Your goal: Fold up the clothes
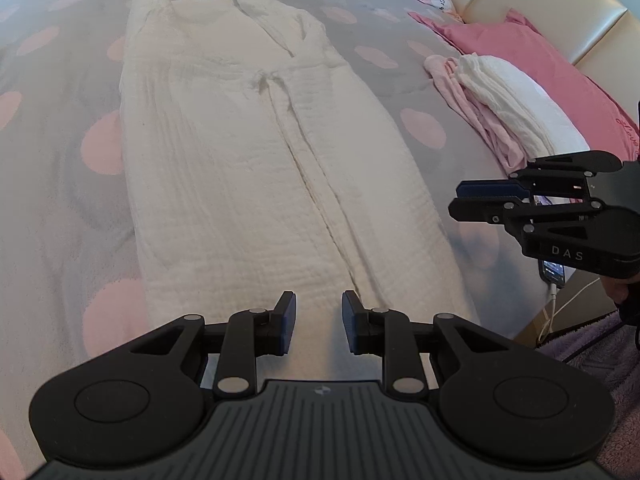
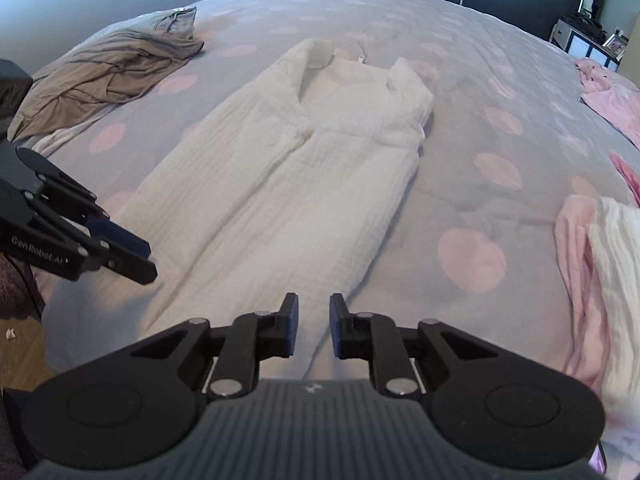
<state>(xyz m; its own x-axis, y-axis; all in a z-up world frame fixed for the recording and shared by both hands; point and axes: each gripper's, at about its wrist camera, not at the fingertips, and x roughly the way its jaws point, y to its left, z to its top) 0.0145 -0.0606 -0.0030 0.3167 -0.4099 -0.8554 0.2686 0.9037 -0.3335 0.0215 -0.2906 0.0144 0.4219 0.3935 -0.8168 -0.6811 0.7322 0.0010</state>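
Robe laid out flat on the bed, both grippers empty above its near hem.

Inspection finds the white robe (image 1: 256,168) spread lengthwise on the spotted bedspread (image 1: 52,80), collar at the far end, hem nearest me, belt tied at the waist. My left gripper (image 1: 319,322) hangs over the near hem, jaws slightly apart, nothing between them. My right gripper (image 2: 313,326) hangs over the hem's right corner, jaws likewise parted and empty. A folded stack (image 1: 504,108) lies to the right near the pink pillow (image 1: 532,52); a grey garment (image 2: 108,72) waits crumpled at far left. I judge the fold not yet begun on this piece. Next move calls for lowering both grippers to the hem corners, pinching cloth, and carrying it toward the collar.
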